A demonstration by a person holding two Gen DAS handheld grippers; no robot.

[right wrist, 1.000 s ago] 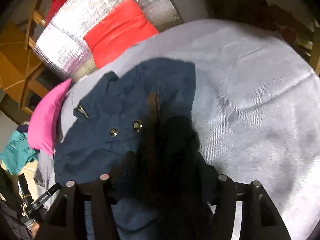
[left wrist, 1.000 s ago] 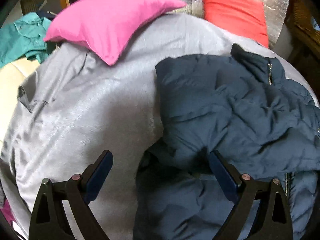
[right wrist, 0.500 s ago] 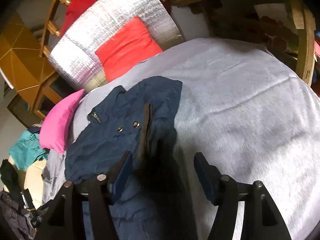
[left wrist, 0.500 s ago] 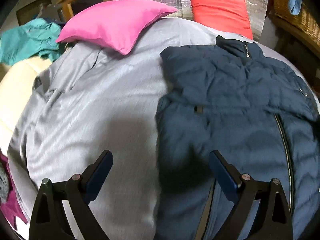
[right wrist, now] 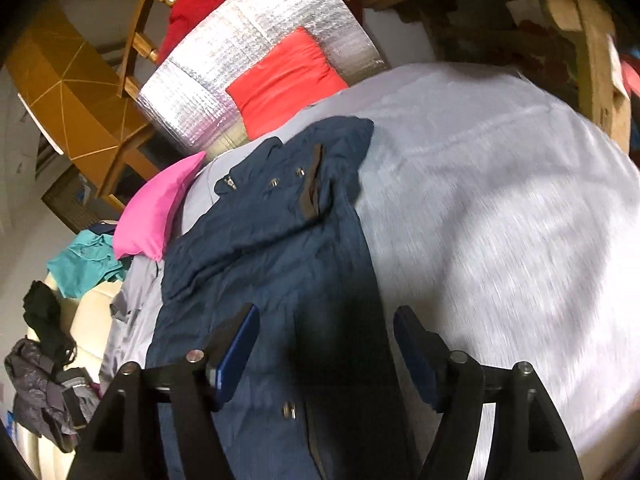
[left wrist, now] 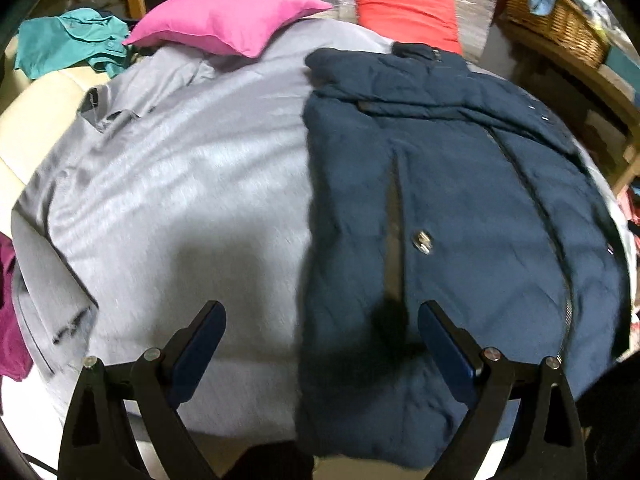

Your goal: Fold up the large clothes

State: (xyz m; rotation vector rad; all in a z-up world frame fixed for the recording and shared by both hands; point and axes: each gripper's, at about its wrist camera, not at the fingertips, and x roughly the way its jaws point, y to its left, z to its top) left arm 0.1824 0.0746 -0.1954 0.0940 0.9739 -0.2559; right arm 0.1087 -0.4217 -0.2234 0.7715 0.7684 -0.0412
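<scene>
A: Right, where's the navy jacket (left wrist: 460,208)?
B: Flat on the grey bed sheet (left wrist: 180,208), collar toward the pink pillow (left wrist: 228,20) and red cushion (left wrist: 404,10).
A: Jaws?
B: Left gripper (left wrist: 320,344) spread wide, nothing pinched. Right gripper (right wrist: 326,344) opening above the jacket, pads clear of fabric.

Both wrist views look steeply down, close over the same navy jacket (left wrist: 460,208) from opposite sides.

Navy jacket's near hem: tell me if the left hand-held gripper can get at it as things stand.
Probably yes. The left hand-held gripper is open and empty, the navy jacket lies flat on the grey cover, and nothing sits between its fingers and the near hem.
</scene>
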